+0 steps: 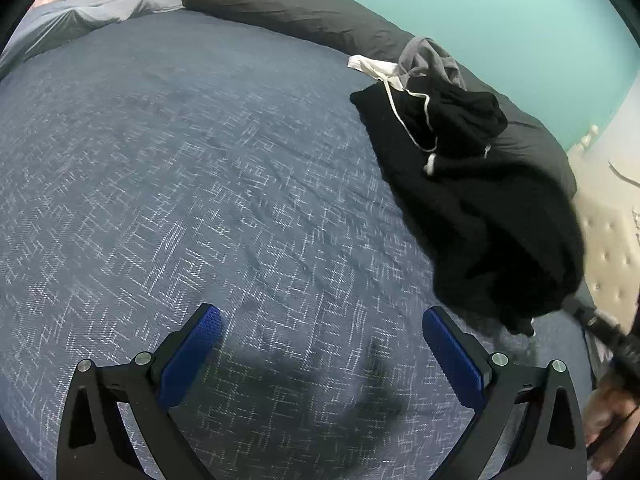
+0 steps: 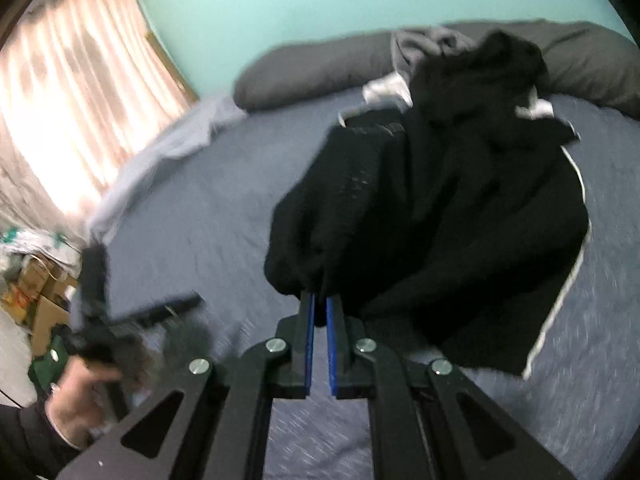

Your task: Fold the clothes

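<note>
A black garment point(image 2: 432, 216) with a white side stripe and white drawstrings hangs bunched from my right gripper point(image 2: 320, 300), whose blue pads are shut on a fold of its cloth. In the left wrist view the same black garment point(image 1: 472, 184) trails across the right side of the bed, lifted at its near end. My left gripper point(image 1: 320, 316) hovers open over the blue bedspread point(image 1: 200, 180), nothing between its blue pads. It also shows blurred at the left of the right wrist view as the left gripper point(image 2: 132, 284), with a hand point(image 2: 76, 404) holding it.
Grey and white clothes point(image 1: 424, 60) lie bunched by the dark grey pillows point(image 1: 280, 4) at the head of the bed. A light grey sheet point(image 1: 100, 4) lies at the far left corner. A cream tufted headboard point(image 1: 608, 240) is at right. Curtains point(image 2: 68, 100) and boxes point(image 2: 44, 292) stand beyond the bed.
</note>
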Demonstrator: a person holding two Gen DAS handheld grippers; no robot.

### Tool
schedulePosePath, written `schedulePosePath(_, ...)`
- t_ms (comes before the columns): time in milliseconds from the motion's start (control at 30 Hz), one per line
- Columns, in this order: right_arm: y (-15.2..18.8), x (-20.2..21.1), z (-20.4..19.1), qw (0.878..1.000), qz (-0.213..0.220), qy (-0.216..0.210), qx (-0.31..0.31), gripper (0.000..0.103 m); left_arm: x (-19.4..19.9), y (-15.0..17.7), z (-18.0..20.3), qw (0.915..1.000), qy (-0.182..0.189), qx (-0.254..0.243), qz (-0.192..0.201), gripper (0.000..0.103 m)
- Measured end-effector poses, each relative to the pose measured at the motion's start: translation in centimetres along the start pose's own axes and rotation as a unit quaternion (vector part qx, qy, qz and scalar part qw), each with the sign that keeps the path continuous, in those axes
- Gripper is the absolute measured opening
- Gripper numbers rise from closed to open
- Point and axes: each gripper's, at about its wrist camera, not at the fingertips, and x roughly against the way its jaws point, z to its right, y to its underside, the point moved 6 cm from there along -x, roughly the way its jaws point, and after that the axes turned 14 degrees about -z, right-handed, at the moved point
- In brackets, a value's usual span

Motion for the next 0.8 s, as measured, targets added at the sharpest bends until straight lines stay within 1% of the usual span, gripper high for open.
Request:
schedulePosePath(67,0.4,-0.4,0.7,1.0,-0.01,0.002,-0.005,0.006,-0.2,0.1,0.1,1.0,0.007,0.0,-0.005,0.103)
schedulePosePath(100,0.6,-0.7,1.0,1.0,-0.015,0.002,-0.008,0.009,-0.3,0.1,0.2,0.9999,0.01,-0.001,-0.006,0.103)
schedulePosePath(167,1.0,-1.0,1.6,1.0,-0.022,0.004,-0.014,0.009,-0.4,0.1,0.5,0.9999,0.014,-0.005,-0.008,0.103)
schedulePosePath(333,0.7,2.7,3.0,0.999,0.03,0.006,-0.043,0.011,-0.6,0.3,1.0,0.9998,0.014,-0.012,-0.009,0.103)
schedulePosePath(367,0.4,2.9,3.4,0.998,0.034,0.009,-0.05,0.015,-0.6,0.3,1.0,0.9998,0.014,-0.012,-0.009,0.103)
schedulePosePath(400,0.1,3.2,3.8,0.998,0.038,0.012,-0.056,0.024,-0.6,0.3,1.0,0.9998,0.013,-0.012,-0.009,0.103)
schedulePosePath(433,-0.2,3.4,4.2,0.997,0.042,0.016,-0.063,0.029,-0.6,0.4,1.0,0.9998,0.012,-0.013,-0.009,0.103)
schedulePosePath(467,-0.5,3.5,4.6,0.996,0.046,0.018,-0.07,0.037,-0.6,0.4,1.0,0.9998,0.011,-0.013,-0.009,0.103)
schedulePosePath(500,-0.7,3.3,4.8,0.996,0.042,0.018,-0.077,0.041,-0.6,0.4,1.0,0.9998,0.011,-0.012,-0.01,0.103)
schedulePosePath(533,-1.0,2.8,4.9,0.996,0.037,0.013,-0.081,0.052,-0.6,0.3,0.9,0.9998,0.011,-0.012,-0.01,0.103)
schedulePosePath(567,-1.2,2.4,4.8,0.996,0.037,0.012,-0.083,0.057,-0.6,0.3,0.9,0.9998,0.011,-0.012,-0.01,0.103)
schedulePosePath(700,-1.6,0.7,4.4,0.995,0.036,0.01,-0.087,0.058,-0.8,0.3,0.9,0.9998,0.011,-0.013,-0.011,0.103)
schedulePosePath(767,-1.8,-0.1,4.5,0.995,0.035,0.0,-0.092,0.058,-0.9,0.4,0.9,0.9998,0.011,-0.015,-0.012,0.103)
schedulePosePath(800,-2.0,-0.4,4.5,0.995,0.039,-0.004,-0.091,0.056,-0.9,0.4,0.9,0.9998,0.011,-0.015,-0.012,0.103)
